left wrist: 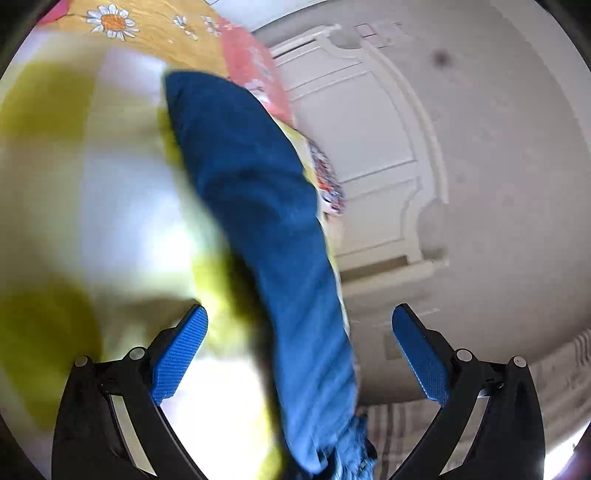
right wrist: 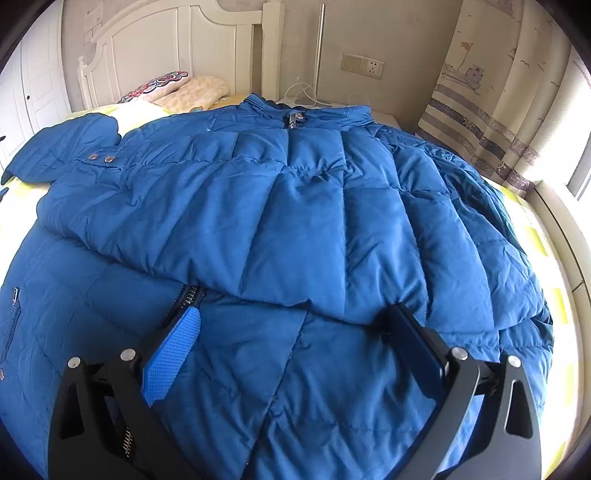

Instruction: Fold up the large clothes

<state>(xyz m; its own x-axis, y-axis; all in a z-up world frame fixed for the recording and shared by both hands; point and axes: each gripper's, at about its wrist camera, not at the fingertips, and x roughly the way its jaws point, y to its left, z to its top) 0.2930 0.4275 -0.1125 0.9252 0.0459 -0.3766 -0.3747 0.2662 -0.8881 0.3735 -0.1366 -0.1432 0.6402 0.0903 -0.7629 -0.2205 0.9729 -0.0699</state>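
Observation:
A large blue quilted down jacket (right wrist: 295,206) lies spread over the bed, its upper part folded down over the lower part, collar and zipper toward the headboard. My right gripper (right wrist: 295,325) is open and empty, its fingers (right wrist: 173,354) resting just above the jacket at the folded edge. In the blurred left wrist view a blue part of the jacket (left wrist: 266,229) runs between the jaws of my left gripper (left wrist: 299,325), which is open and holds nothing. The yellow and white checked bedsheet (left wrist: 74,192) lies under it.
A white headboard (right wrist: 177,48) and pillows (right wrist: 177,88) stand at the far end of the bed. A curtain (right wrist: 498,103) and window sill are at the right. A wall socket (right wrist: 364,66) with cables is behind the bed. An orange flowered cloth (left wrist: 147,26) lies beyond the sheet.

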